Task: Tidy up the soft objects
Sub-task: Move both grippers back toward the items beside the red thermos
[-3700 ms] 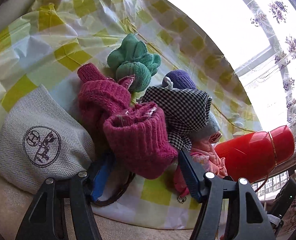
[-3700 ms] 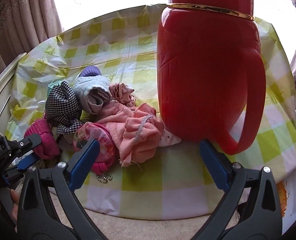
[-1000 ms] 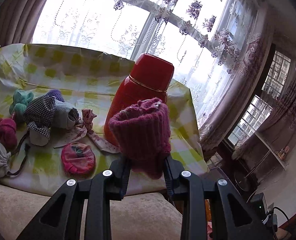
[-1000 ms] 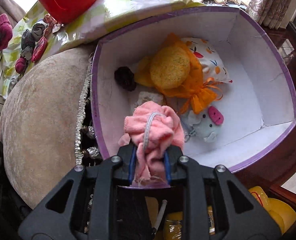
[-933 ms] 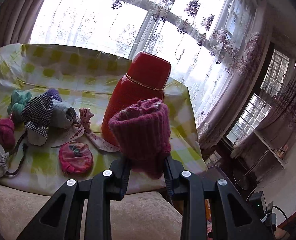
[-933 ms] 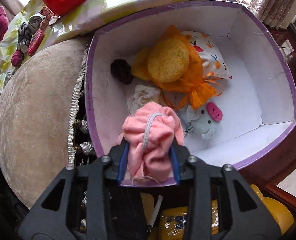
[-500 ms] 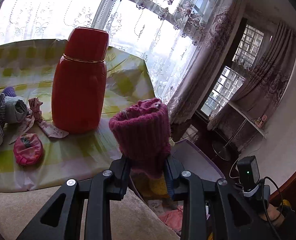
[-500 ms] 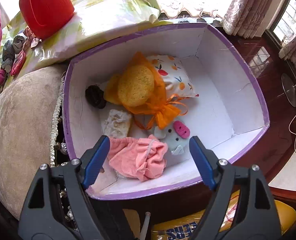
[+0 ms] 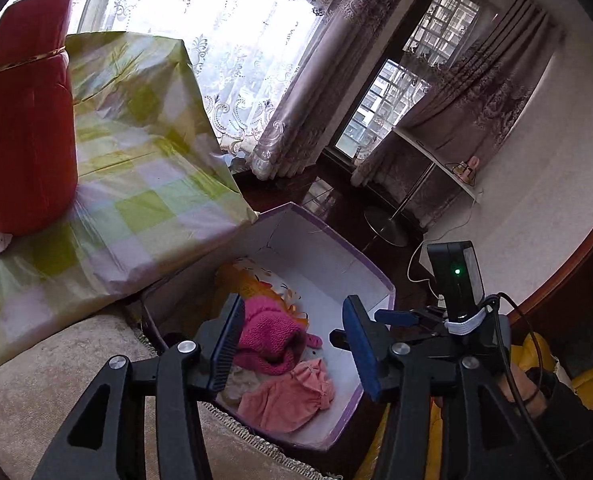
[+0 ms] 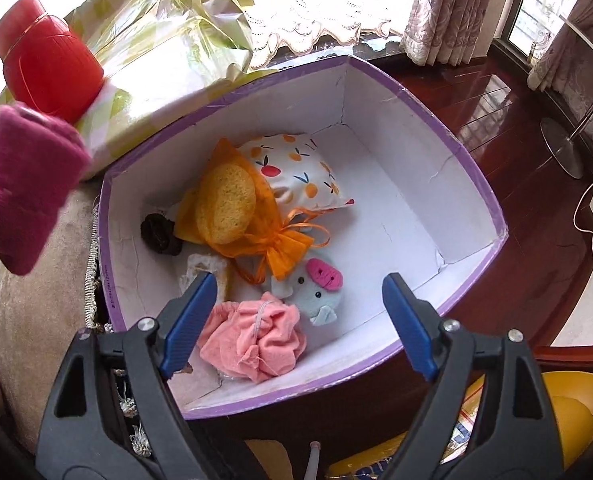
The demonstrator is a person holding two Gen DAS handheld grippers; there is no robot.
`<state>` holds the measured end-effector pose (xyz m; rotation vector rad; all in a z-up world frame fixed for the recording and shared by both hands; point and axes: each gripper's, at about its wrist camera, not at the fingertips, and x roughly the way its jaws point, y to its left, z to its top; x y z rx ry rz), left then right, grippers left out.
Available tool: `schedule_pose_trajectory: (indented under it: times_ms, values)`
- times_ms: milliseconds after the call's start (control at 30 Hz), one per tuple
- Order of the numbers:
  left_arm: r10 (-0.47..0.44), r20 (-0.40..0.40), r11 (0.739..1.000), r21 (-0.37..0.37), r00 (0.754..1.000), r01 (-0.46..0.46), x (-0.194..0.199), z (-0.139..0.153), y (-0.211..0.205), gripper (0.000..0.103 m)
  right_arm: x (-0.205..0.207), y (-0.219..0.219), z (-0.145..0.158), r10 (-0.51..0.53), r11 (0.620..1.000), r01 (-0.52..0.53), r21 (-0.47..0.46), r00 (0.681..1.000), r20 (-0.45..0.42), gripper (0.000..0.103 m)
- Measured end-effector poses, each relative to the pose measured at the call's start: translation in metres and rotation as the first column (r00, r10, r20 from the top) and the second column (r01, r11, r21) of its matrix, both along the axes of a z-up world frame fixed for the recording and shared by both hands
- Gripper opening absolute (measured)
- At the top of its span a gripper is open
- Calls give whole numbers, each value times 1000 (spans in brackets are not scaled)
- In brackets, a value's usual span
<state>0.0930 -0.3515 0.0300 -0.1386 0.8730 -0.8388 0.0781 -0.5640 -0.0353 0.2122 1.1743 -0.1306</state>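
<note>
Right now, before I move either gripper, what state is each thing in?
Left gripper: jaws opening, magenta sock loose between them.
Right gripper: jaws opening, wide, nothing between them.
Magenta sock: in the air by the box's edge, not yet landed.
Pink cloth: crumpled, lying in the box.
Box: open, no lid on.
Orange pouch: tied shut, in the box.
Thermos: upright, capped, on the table.

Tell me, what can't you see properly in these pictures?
1. Magenta knitted sock: the left wrist view shows it between the opening jaws of the left gripper, over the purple-rimmed cardboard box. Landed or falling is unclear. The right wrist view blurs it at the left edge.
2. Cream lump in the box: right wrist view, half behind the opening right gripper.
3. Yellow thing below the box: cut off by the bottom edge.
</note>
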Motion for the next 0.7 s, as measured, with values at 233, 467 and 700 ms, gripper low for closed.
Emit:
schedule_pose_trajectory:
  times_ms: [233,467,700]
  values:
    - [88,-6,996,-11,996,-88,9,2,27,52,0,3,-3,-1,1000,1,18,1000,0,86]
    - [192,-14,981,-17,981,-192,12,2,66,52,5,14,-2,22,999,-22,30,1000,0,86]
    - [298,-10,955,-1,955,-298,7,2,104,52,17,45,9,79,995,-81,58,996,44,86]
